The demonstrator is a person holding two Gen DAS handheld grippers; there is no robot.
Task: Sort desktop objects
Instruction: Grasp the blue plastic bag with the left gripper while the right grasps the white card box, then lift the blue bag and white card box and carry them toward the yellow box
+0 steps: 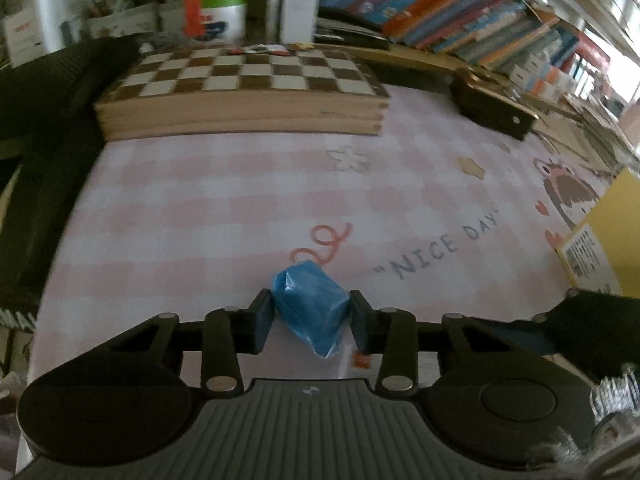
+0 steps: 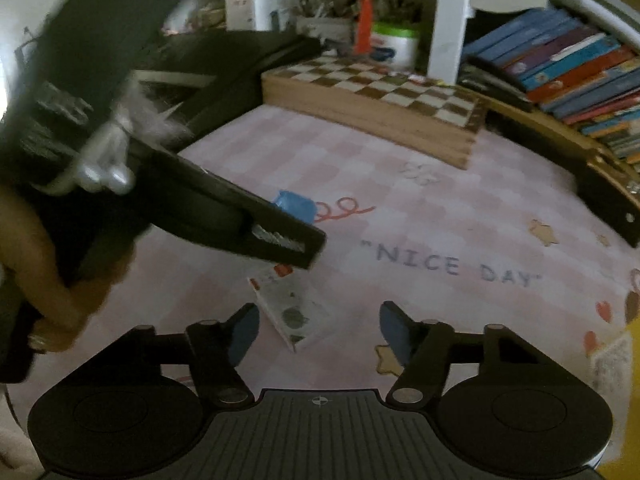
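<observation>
Pickup step: left gripper [image 1: 311,312] has its pads against both sides of the blue bag [image 1: 310,307] on the counter [image 1: 200,208], w/ right gripper [image 2: 319,330] open above a small packet [image 2: 290,314], not touching. Next, prob. lift bag clear; right must drop & close on packet.

Blue crinkly wrapped packet [image 1: 311,312]: lumpy, lying tilted on pink check mat [image 1: 240,208], approx 6 o'clock of the mat. Small flat card [image 2: 292,312], clear-sleeved w/ grey print, lies flat just at packet's 5 o'clock.
</observation>
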